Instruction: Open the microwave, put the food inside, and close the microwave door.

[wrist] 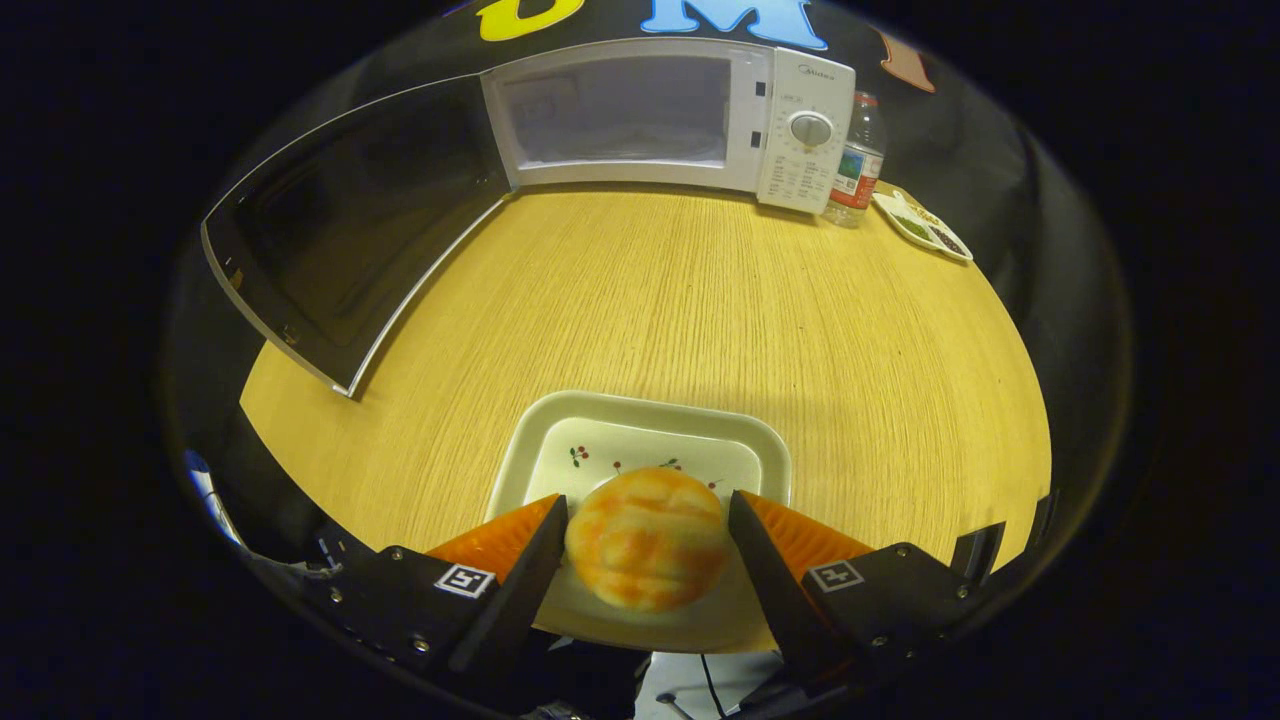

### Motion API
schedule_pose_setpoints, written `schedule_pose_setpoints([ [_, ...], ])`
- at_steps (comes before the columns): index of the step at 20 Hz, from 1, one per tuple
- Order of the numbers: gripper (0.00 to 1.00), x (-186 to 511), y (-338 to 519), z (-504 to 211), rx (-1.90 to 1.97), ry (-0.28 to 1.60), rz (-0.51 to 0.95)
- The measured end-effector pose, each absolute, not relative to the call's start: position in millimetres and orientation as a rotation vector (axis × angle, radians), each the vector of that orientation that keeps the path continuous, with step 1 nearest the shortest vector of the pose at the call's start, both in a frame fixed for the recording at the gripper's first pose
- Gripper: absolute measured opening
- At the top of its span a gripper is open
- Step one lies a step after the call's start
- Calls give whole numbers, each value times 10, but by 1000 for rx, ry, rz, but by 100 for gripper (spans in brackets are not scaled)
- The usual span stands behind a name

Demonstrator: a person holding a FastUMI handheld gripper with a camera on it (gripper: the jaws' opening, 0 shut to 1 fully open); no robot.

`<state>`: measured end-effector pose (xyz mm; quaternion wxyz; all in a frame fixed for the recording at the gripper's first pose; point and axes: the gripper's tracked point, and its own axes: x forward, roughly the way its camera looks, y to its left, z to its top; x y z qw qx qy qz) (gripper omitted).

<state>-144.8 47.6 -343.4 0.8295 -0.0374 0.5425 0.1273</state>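
Note:
A round orange-and-cream bun rests on a white square plate with a small cherry pattern, at the near edge of the wooden table. My gripper has one finger on each side of the bun, and both fingers touch its flanks. Beyond the plate, across the table, stands the white microwave. Its door is swung wide open to the left, and the cavity shows pale and bare inside.
A water bottle with a red label stands just right of the microwave. A small white divided dish with dark and green bits lies beside it. Bare wooden tabletop stretches between plate and microwave.

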Motion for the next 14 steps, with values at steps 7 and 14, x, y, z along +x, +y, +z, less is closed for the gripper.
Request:
schedule_pose_setpoints([
  [7,77,-1470,539,-3416,-60,1138,221],
  [14,77,-1368,802,-3116,34,1026,137],
])
